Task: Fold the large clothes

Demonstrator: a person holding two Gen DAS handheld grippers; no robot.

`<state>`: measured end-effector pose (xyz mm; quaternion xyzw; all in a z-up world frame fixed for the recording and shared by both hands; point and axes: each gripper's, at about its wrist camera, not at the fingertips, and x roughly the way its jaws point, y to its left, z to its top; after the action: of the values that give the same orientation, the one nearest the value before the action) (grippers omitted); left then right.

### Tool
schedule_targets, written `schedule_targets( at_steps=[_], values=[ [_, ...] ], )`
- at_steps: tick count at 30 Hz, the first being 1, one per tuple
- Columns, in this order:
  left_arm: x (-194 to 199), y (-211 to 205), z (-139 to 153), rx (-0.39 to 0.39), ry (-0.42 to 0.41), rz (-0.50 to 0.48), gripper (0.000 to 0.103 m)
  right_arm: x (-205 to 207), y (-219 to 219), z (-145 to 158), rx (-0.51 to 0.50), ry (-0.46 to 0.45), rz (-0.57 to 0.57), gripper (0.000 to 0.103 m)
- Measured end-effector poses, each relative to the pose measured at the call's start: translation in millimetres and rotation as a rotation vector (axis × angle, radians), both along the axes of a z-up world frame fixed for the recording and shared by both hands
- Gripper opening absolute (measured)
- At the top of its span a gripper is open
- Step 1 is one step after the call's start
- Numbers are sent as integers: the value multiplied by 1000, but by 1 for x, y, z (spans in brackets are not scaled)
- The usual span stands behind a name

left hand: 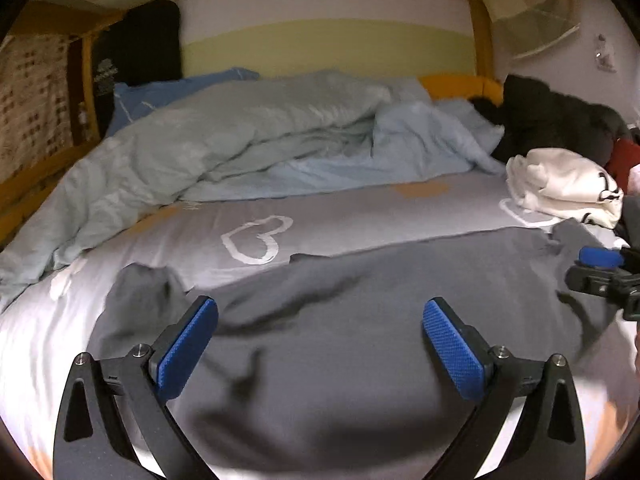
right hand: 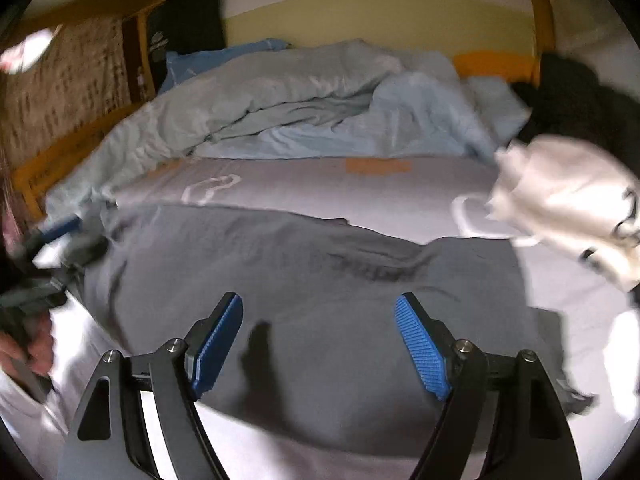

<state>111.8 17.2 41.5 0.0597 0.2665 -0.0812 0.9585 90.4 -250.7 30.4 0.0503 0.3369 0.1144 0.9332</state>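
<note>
Fingers, left: left gripper (left hand: 320,344) has its blue pads (left hand: 188,346) spread wide, nothing between them; the grey cloth lies below the gap, not pinched.
Fingers, right: right gripper (right hand: 319,342) also stands apart, pads (right hand: 420,346) clear of the fabric, empty.
Garment: dark grey garment (left hand: 360,320) lies spread across the near part of the bed (left hand: 360,208), along its front edge, mostly flat with soft wrinkles; one flap sticks up toward the bed's left side.
Other clothes: white garment (left hand: 560,188) bunched at the bed's right edge, dark clothes (left hand: 552,116) piled behind it toward the far right corner.
Bedding: light blue duvet (left hand: 240,136) heaped along the far side of the bed.
Progress: by my reading the garment is laid out and released, with no clear crisp fold yet visible; the folds themselves, and the other clothes at the right, seem left to do.
Pose, left: gripper tilted down over the garment's left half, hovering above the cloth; a hand (right hand: 28,344) holds it at the bed's left front edge.
Pose, right: gripper tilted down over the right half, its tip seen in the left view near the garment's right end.
Sharpness: right view is blurred, so small creases cannot be told.
</note>
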Motion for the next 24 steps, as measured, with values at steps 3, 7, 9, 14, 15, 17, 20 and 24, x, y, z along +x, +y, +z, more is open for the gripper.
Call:
schedule_targets(
  at_steps=[3,7,9,14,15,17,20,24],
  values=[
    [38,1,-12,-30,124,-4,100,25,-3,-6,87,92,25,81],
    [69,-2,-29,-20,213,-4,100,57,14,-23,-90,172,-36,81],
    [80,-4,-35,-9,232,16,100,75,14,-34,-76,193,-62,81],
    [109,-3,-51,-32,263,53,103,110,14,-47,-92,151,-105,84],
    [111,-1,-53,-50,267,57,103,111,14,-48,-92,138,-109,84],
    [108,0,-54,-64,252,50,103,109,13,-48,-88,121,-109,84],
    [94,4,-48,-67,212,43,103,94,12,-42,-89,82,-120,84],
    [38,13,-29,-32,106,49,100,45,2,-26,-74,24,-118,83]
  ],
)
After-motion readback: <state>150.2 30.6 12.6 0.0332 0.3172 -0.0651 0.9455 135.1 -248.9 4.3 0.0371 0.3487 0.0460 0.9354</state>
